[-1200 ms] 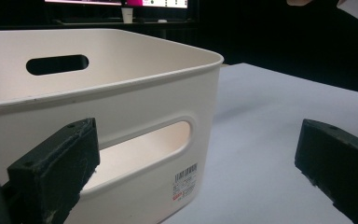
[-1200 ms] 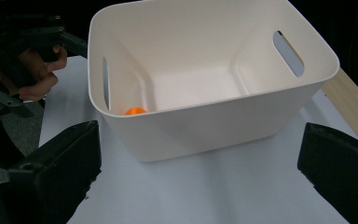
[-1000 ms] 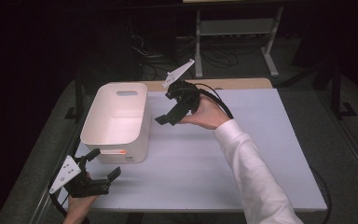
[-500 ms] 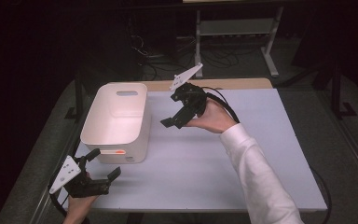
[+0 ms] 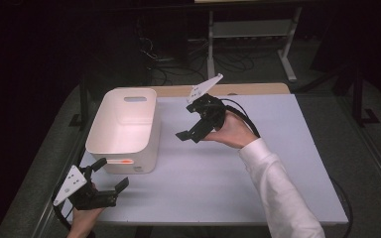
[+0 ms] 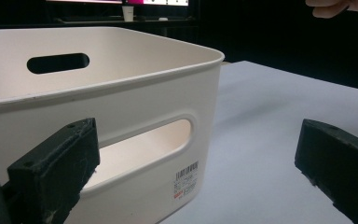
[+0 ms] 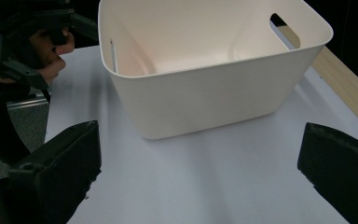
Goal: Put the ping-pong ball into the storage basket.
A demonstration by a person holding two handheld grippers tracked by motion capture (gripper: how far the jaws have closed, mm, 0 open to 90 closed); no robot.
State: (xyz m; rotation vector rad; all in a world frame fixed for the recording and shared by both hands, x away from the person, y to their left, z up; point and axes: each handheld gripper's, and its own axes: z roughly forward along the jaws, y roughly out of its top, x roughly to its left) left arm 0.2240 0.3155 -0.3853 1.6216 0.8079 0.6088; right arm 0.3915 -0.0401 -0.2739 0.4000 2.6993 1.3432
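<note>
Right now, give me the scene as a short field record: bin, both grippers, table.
bin: white plastic bin, upright, nothing visible inside, slot handles in its end walls, barcode label on the near end
table: white tabletop, bin on its left part
left gripper: open, holding nothing, at the near left corner, facing the bin's near end
right gripper: open, holding nothing, raised to the right of the bin, pointing toward it
contact: neither gripper touches the bin

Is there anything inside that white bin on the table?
No, the right gripper view looks down into the white bin and shows only its bare inner walls and floor.
</note>
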